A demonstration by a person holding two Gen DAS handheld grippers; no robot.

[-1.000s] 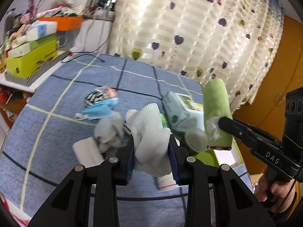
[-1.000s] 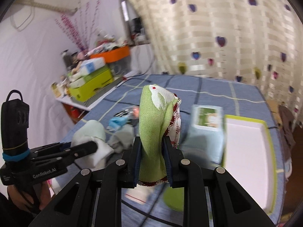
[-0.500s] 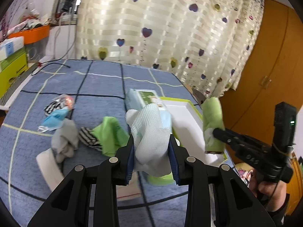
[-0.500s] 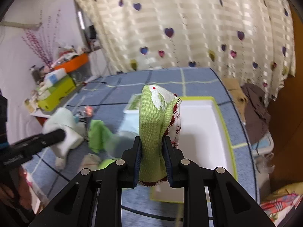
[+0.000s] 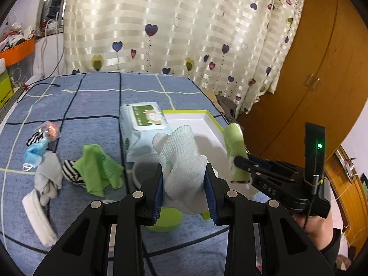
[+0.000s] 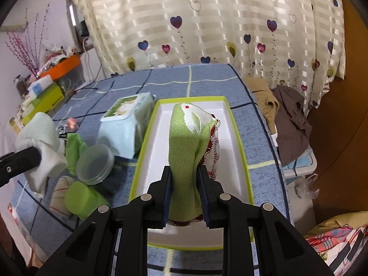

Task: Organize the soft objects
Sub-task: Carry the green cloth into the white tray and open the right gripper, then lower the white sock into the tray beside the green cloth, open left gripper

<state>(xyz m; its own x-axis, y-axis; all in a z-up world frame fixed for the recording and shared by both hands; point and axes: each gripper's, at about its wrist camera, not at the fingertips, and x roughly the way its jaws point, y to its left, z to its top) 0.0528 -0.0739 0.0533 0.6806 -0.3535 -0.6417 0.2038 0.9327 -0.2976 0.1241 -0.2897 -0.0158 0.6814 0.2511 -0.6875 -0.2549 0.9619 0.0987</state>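
Right wrist view: the right tool pinches a green sock that stands up between its fingers, right over the white tray with the lime rim. The tray floor is bare, so there is open room inside it. The tray's right rim runs close to the right edge of the blue bed cover. A wipes pack sits just beside the tray's left rim, and a clear round lid and a green cup lie near the tray's near-left corner.

Left wrist view: the left tool pinches a white sock, held up over the tray's near-left corner. More soft things lie well to the left on the cover: a green cloth, a striped sock, a grey sock and a blue mask.

A second ago both tools were over the heap of socks, with the tray off to the right. Now both have swung over to the tray, each holding the same sock as before
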